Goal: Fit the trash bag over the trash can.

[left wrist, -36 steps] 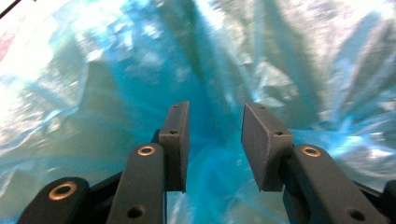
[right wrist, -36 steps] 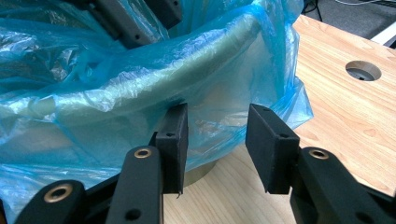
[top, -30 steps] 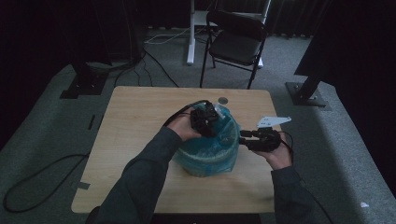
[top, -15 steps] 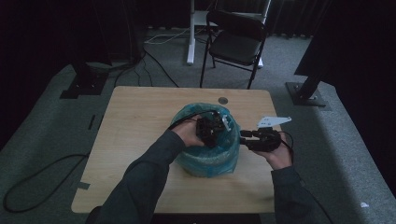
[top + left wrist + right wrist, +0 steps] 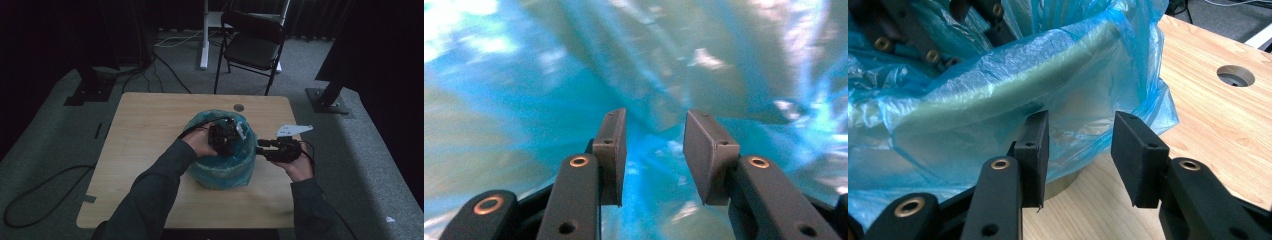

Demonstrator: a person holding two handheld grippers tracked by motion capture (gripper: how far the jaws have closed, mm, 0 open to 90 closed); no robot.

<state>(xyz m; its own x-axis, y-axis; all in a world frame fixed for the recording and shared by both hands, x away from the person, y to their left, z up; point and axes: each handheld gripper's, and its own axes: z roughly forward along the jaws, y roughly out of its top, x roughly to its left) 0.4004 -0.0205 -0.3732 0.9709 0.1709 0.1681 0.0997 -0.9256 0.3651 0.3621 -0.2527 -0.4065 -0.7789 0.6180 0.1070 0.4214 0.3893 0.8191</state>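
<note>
A small bin lined with a blue plastic bag (image 5: 220, 170) stands on the wooden table (image 5: 145, 130). My left gripper (image 5: 227, 140) points down into the bag's mouth. Seen from the left gripper view, the left gripper (image 5: 654, 150) is open, with blue film (image 5: 524, 90) all around and nothing pinched between the pads. My right gripper (image 5: 260, 148) lies level at the bin's right side. From its own camera the right gripper (image 5: 1080, 155) is open just short of the bag's overhanging edge (image 5: 998, 120), with the bin's base behind it. The left gripper (image 5: 923, 35) also shows at the top left there.
A round cable hole (image 5: 239, 107) sits in the table behind the bin, also seen as the hole (image 5: 1235, 76) in the right gripper view. A black folding chair (image 5: 252, 47) stands beyond the table. Cables lie on the grey floor at the left.
My left gripper has shifted a little to the right and lower into the bag's mouth. The right gripper has kept its place beside the bin.
</note>
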